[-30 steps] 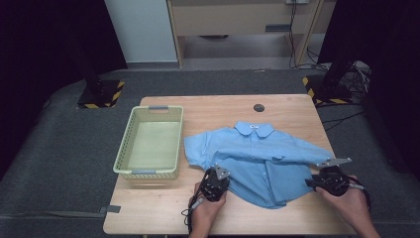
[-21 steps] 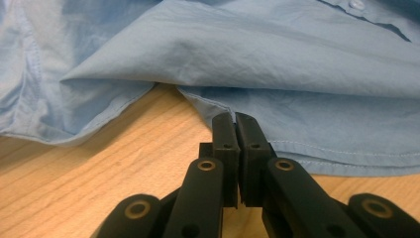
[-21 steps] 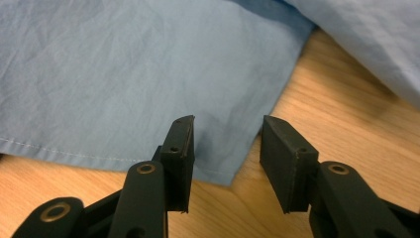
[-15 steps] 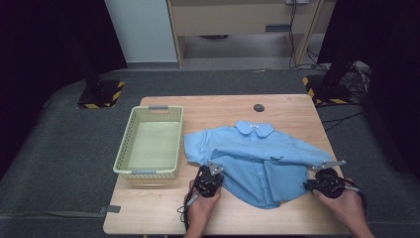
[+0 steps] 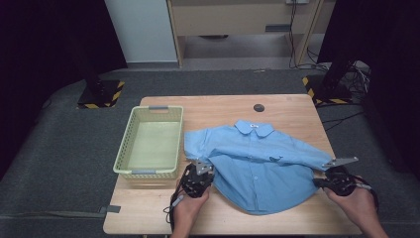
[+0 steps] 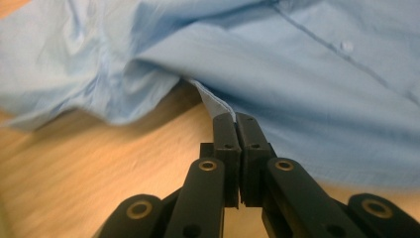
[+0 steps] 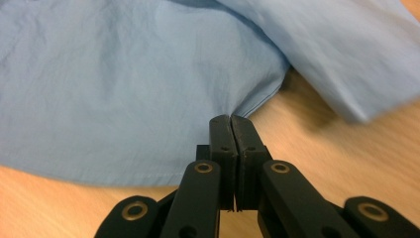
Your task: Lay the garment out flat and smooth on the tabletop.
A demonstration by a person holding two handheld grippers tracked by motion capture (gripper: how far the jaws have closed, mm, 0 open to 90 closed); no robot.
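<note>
A blue shirt (image 5: pixel 257 168) lies spread, collar away from the person, on a wooden table (image 5: pixel 287 106) beside a green basket (image 5: pixel 151 144). L gripper (image 6: pixel 233 119) is pinched tight on the shirt's side edge near the armpit. R gripper (image 7: pixel 232 121), its jaws having just been closing, now clamps the opposite side hem w/ fabric between them.

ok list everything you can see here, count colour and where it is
shirt: 1, light blue, spread front-up on the table, collar at the far side
basket: 1, pale green, left part of the table, beside the shirt
round disc: 1, dark, far side of the table beyond the collar
table: 1, light wood
striped stand bases: 2, yellow and black, on the floor at either far corner
left gripper: 1, black, fingers shut on the shirt's left side edge
right gripper: 1, black, fingers shut on the shirt's right side edge
</note>
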